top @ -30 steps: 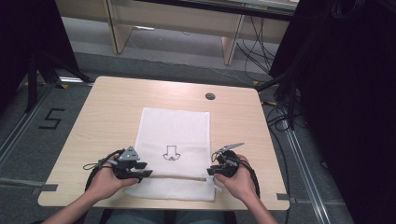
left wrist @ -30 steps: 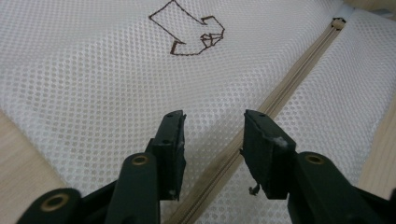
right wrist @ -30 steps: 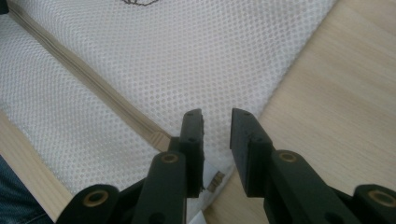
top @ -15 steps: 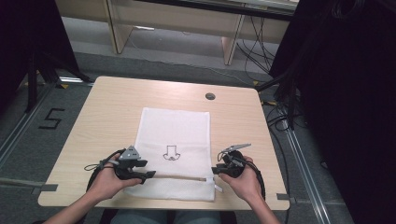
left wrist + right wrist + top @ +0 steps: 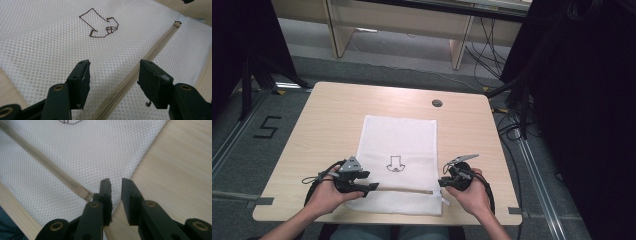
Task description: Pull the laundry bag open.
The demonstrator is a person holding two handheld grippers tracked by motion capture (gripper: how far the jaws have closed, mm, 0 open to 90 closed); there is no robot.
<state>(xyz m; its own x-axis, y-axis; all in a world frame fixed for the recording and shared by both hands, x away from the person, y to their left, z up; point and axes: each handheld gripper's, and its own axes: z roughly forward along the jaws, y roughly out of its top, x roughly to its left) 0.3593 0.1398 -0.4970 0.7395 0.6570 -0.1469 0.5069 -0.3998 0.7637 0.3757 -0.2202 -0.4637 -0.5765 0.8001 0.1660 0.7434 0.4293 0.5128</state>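
My left gripper (image 5: 113, 85) has just spread wide, straddling the beige zipper (image 5: 130, 77) of the white mesh laundry bag (image 5: 398, 150) without touching it. My right gripper (image 5: 116, 187) has been narrowing, nothing pinched; the zipper's end lies just left of it. The bag lies flat on the table (image 5: 322, 120), at its near edge.

High view looks down; both gripper views closely share the mesh bag (image 5: 399, 160).
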